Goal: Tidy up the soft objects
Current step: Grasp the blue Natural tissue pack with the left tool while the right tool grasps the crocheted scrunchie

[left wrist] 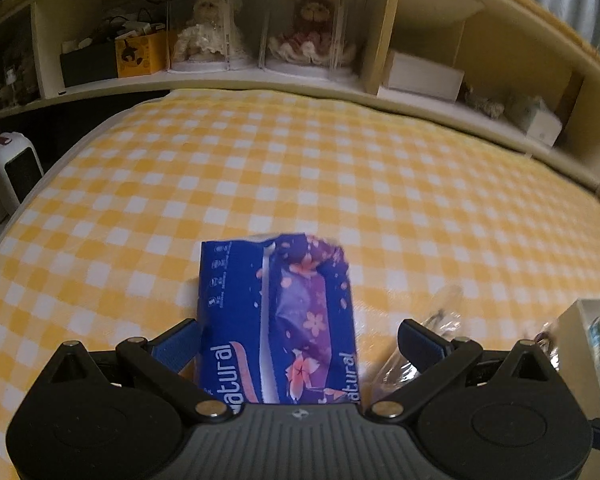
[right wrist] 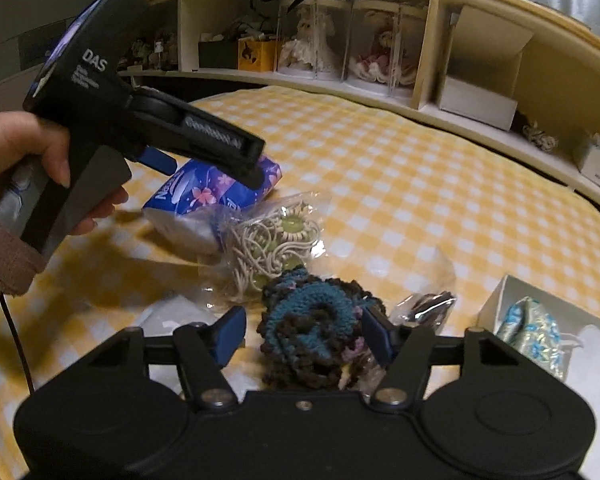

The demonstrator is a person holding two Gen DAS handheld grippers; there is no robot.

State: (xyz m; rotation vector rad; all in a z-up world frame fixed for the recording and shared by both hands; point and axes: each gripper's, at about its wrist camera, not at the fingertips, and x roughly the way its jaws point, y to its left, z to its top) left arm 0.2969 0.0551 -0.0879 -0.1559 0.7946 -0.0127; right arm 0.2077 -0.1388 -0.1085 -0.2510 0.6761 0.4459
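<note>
A blue and purple tissue pack lies on the yellow checked bed cover, between the fingers of my open left gripper. It also shows in the right wrist view under the left gripper. My right gripper is open around a teal and brown crocheted scrunchie; whether the pads touch it is unclear. A clear bag of beige cord with green beads lies between the scrunchie and the pack. A small clear bag with something dark in it lies to the right.
A white box at the right holds a blue and silver patterned soft item. Headboard shelves hold dolls in clear cases and boxes. A white heater stands left of the bed.
</note>
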